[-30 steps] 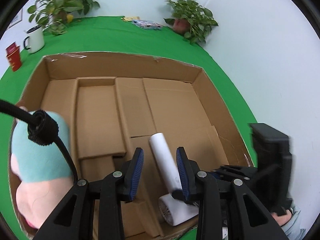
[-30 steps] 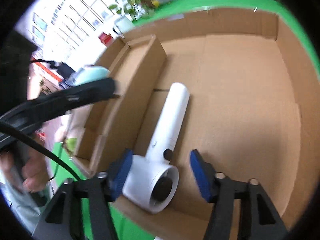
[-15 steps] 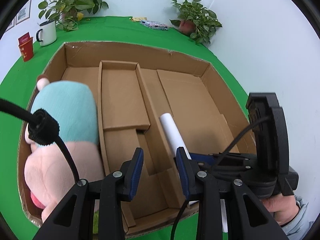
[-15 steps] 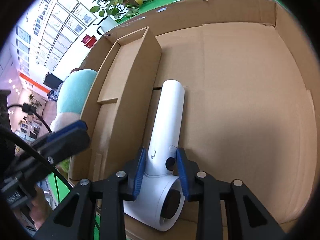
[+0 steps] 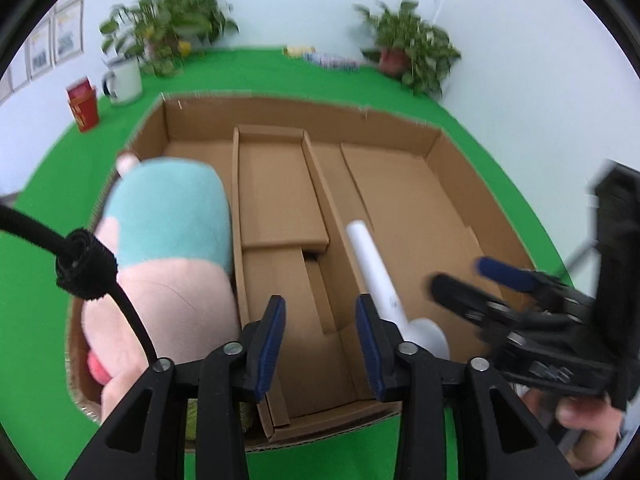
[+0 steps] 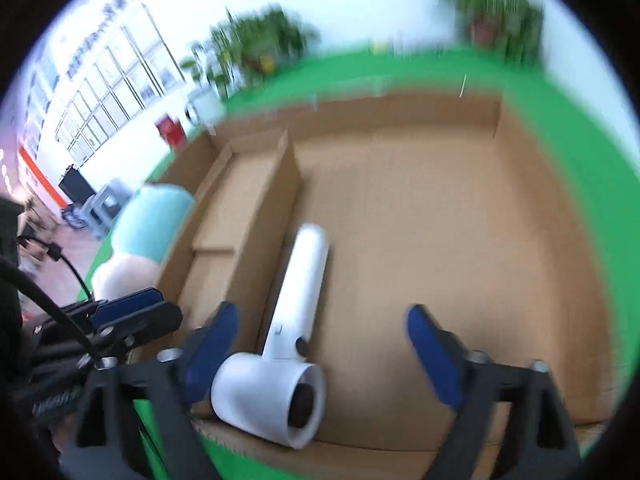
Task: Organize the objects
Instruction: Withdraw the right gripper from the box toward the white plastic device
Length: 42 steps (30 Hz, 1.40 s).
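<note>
The right gripper (image 6: 320, 352) stands with its jaws spread wide and holds nothing; the white hair dryer (image 6: 288, 340) lies between them, nearer the left jaw, its round head at the near wall of the cardboard box (image 6: 400, 220) and its handle pointing away along the divider. The left gripper (image 5: 320, 340) is also parted and empty, hovering over the box's near edge above the middle compartment, with the dryer just to its right. A plush toy (image 5: 160, 260) fills the left compartment. Judging from this, the dryer is placed and the release step is in hand; next calls for drawing clear and finding another object.
</note>
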Each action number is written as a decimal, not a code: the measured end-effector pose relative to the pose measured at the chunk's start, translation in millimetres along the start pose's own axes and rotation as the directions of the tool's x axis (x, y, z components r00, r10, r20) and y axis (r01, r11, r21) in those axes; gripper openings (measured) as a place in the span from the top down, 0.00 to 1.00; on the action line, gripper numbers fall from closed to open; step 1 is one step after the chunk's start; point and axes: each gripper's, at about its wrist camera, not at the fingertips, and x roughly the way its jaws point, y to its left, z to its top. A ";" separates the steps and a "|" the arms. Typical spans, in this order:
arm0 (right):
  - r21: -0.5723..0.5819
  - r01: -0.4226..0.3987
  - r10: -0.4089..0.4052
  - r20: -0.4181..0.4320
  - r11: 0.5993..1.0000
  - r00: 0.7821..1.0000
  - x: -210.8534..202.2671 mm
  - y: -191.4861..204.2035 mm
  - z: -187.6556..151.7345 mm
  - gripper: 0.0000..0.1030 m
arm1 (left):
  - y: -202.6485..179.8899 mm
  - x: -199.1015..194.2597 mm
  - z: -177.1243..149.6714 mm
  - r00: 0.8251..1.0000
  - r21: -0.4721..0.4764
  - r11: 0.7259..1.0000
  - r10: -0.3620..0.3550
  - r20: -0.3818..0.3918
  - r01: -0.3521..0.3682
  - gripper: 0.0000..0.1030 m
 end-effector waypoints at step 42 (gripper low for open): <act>-0.183 -0.163 0.170 0.026 0.970 0.985 -84.2 27.7 -177.7 0.00 | -63.7 -61.7 -114.3 0.962 0.135 0.970 0.168 0.215 -0.200 0.18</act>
